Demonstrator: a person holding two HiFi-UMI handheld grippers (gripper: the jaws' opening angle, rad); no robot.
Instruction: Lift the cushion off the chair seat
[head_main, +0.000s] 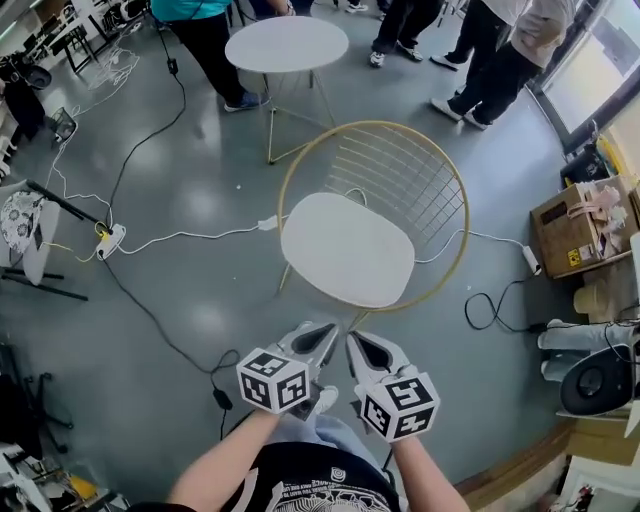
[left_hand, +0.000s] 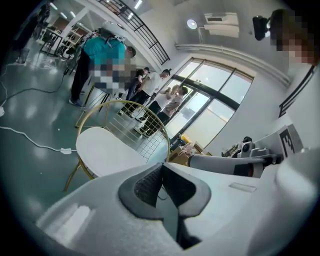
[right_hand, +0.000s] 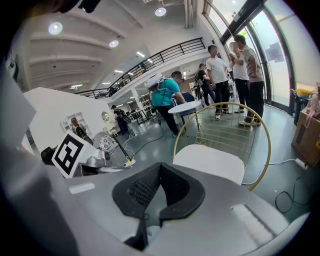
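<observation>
A white cushion (head_main: 345, 250) lies flat on the seat of a round chair with a gold wire frame (head_main: 375, 124). Both grippers hover side by side in front of the chair's near edge, short of the cushion and not touching it. My left gripper (head_main: 318, 338) is shut with nothing between its dark pads. My right gripper (head_main: 362, 348) is also shut and empty. The left gripper view shows the cushion (left_hand: 102, 152) beyond the left gripper (left_hand: 161, 167), up and to the left. In the right gripper view the cushion (right_hand: 212, 161) lies past the right gripper (right_hand: 159, 167), to the right.
A round white table (head_main: 287, 44) stands behind the chair, with several people around it. Cables (head_main: 190, 237) and a power strip (head_main: 110, 240) lie on the grey floor at left. A cardboard box (head_main: 575, 235) and a black round device (head_main: 597, 380) sit at right.
</observation>
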